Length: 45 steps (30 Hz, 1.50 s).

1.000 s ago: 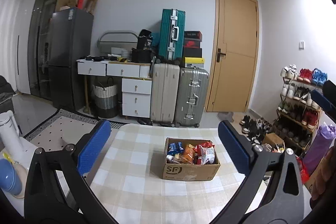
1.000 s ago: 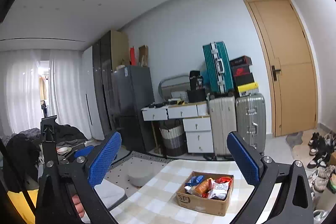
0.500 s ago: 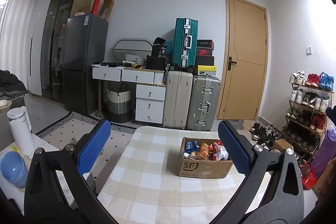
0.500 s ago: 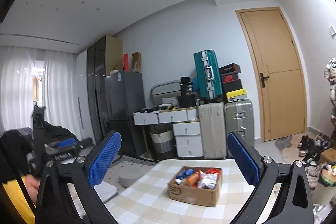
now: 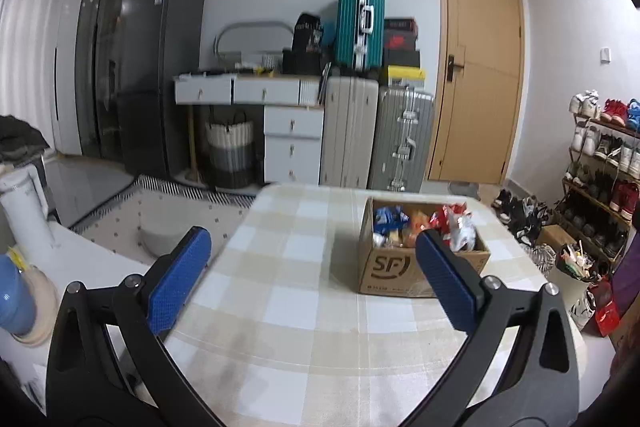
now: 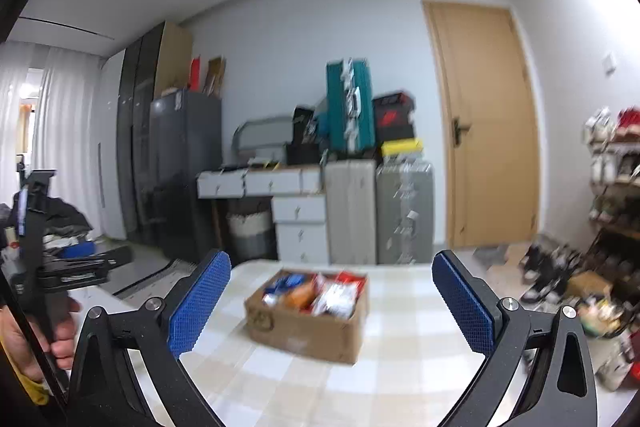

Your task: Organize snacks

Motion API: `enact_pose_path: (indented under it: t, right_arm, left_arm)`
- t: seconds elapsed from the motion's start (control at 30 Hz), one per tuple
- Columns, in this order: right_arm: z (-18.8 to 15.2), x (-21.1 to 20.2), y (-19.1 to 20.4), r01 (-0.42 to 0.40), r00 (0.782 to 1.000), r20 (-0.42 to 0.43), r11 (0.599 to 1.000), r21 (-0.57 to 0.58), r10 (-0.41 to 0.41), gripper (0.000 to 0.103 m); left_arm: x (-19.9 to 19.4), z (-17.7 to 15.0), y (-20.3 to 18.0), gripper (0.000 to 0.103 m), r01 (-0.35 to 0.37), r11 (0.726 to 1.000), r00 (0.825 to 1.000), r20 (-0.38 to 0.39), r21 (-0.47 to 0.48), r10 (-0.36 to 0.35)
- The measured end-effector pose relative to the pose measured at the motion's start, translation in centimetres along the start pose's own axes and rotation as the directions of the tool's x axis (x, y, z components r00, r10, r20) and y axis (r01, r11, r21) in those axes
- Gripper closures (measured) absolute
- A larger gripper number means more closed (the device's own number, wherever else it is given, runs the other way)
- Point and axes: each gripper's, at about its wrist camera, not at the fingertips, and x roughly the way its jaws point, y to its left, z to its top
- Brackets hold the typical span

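The tablecloth (image 5: 304, 291) is a beige-and-white check. On it at 2 o'clock sits a brown box (image 5: 384, 263) printed "SF" in darker brown, its snacks (image 5: 420, 223) blue, orange, red and silver. The left gripper (image 5: 310, 273) and right gripper (image 6: 330, 305) are black with blue dotted pads (image 5: 178, 279). At 12 o'clock stands a teal suitcase (image 5: 360, 23) (silver trim), at 1 o'clock a tan door (image 5: 476, 67)
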Motion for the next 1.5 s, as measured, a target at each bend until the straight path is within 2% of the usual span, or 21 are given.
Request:
enact_pose_path:
  t: [0.17,0.27,0.37,0.43,0.53,0.7,1.03,1.27,1.5]
  right_arm:
    - [-2.3,5.6,-0.4,0.0,0.996,-0.094,0.997,0.082,0.008,0.0]
    - [-3.4,9.3,-1.0,0.002,0.992,-0.129,0.992,0.123,0.014,0.0]
    - [-4.8,12.0,-1.2,0.006,0.988,-0.152,0.994,0.106,0.011,0.0]
    - [-5.8,13.8,-1.6,-0.004,0.981,-0.193,0.993,0.115,0.026,0.0]
    - [-6.7,15.6,-2.1,0.004,0.967,-0.254,0.99,0.138,0.031,0.0]
    - [-7.6,15.2,-2.4,0.003,0.964,-0.262,0.989,0.15,0.037,0.0]
    - [-7.3,12.6,-3.0,0.027,0.969,-0.246,0.987,0.161,0.013,0.0]
    - [-7.2,12.0,-2.3,0.046,0.97,-0.242,0.993,0.111,-0.017,0.0]
    - [-7.2,11.6,-1.4,0.03,0.971,-0.238,0.997,0.071,-0.012,0.0]
  left_arm:
    - [7.8,-1.1,-2.8,0.001,0.022,1.0,0.999,-0.033,-0.009,-0.023]
    - [10.9,-2.6,-3.9,0.001,0.037,0.999,0.998,-0.051,0.02,-0.036]
    - [13.5,-3.6,-4.6,0.001,0.039,0.999,0.995,-0.088,0.029,-0.036]
    - [14.9,-4.1,-4.9,0.001,0.072,0.997,0.991,-0.111,0.011,-0.071]
    - [15.9,-4.5,-5.3,0.001,0.085,0.996,0.988,-0.127,0.02,-0.082]
    - [16.1,-5.1,-5.5,0.001,0.058,0.998,0.993,-0.105,0.03,-0.054]
    - [14.1,-6.1,-6.2,0.001,0.034,0.998,0.996,-0.081,0.058,-0.029]
    - [13.3,-6.2,-6.1,0.001,0.034,0.998,0.997,-0.078,0.055,-0.029]
    - [12.7,-6.3,-6.1,0.001,0.032,0.997,0.997,-0.071,0.063,-0.027]
